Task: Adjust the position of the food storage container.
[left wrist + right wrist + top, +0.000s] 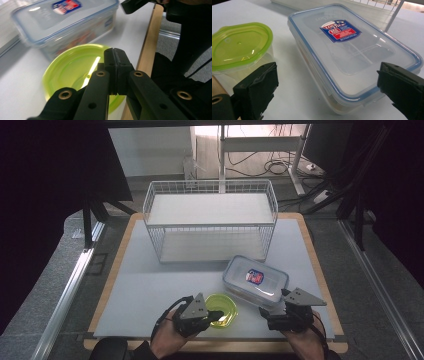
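Green-lidded tub (221, 309) sits at seven o'clock of our clear box (255, 278); left gripper (115, 63) closed empty above it, right gripper (325, 86) gaping around the box.

Open claw (325, 92) before clear container (352, 55)

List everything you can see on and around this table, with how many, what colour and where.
Wire rack: one, white, two shelves, far middle of the table.
Clear container: one, blue-rimmed lid with a red and blue label, front right of the rack.
Round tub: one, clear with a lime-green lid, near edge, left of the clear container.
Table mat: one, pale grey, on the wood-edged top.
Left hand-held gripper: one, black, jaws shut with nothing between them, over the tub's lid.
Right hand-held gripper: one, black, jaws open, facing the clear container's near end.
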Demonstrator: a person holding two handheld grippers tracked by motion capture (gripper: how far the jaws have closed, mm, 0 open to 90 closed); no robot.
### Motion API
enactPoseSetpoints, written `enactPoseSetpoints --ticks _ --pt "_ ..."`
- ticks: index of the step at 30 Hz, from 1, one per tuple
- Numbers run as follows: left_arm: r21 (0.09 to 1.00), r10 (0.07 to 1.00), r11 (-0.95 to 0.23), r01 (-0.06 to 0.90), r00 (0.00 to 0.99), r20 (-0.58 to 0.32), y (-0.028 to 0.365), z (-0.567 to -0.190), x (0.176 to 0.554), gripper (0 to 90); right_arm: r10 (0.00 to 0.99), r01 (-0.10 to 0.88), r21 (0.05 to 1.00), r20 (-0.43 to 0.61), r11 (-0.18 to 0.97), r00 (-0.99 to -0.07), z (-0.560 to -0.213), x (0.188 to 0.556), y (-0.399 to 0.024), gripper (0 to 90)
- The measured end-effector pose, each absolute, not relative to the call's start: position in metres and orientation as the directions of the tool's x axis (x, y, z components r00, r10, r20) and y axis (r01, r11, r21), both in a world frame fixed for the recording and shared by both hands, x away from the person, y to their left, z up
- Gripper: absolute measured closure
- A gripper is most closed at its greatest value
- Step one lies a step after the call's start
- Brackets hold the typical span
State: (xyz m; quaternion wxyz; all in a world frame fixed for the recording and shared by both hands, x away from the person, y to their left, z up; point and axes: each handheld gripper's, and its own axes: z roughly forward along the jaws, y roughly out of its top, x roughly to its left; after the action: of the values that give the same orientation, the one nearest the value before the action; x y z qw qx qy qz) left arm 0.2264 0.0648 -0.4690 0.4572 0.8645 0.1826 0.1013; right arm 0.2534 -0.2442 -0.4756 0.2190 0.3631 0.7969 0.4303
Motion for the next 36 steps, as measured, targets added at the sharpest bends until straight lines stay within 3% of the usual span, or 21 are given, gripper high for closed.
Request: enactPoseSetpoints --ticks 16,25,36 --pt "0.784 0.413 -0.544 0.298 0.909 -0.059 0.017 -0.49 0.236 89.6 0.771 0.396 0.842 -0.035 0.365 -0.636 -0.476 0.255 -0.245 4.8" --pt "0.793 0.434 -0.509 0.334 0.896 -0.098 0.024 -0.491 0.241 89.6 0.766 0.4 0.841 -0.026 0.364 -0.643 -0.477 0.255 -0.246 4.9" --pt "0.783 0.482 -0.518 0.346 0.874 -0.067 0.038 -0.49 0.251 89.7 0.768 0.409 0.836 -0.023 0.366 -0.64 -0.478 0.255 -0.246 5.1"
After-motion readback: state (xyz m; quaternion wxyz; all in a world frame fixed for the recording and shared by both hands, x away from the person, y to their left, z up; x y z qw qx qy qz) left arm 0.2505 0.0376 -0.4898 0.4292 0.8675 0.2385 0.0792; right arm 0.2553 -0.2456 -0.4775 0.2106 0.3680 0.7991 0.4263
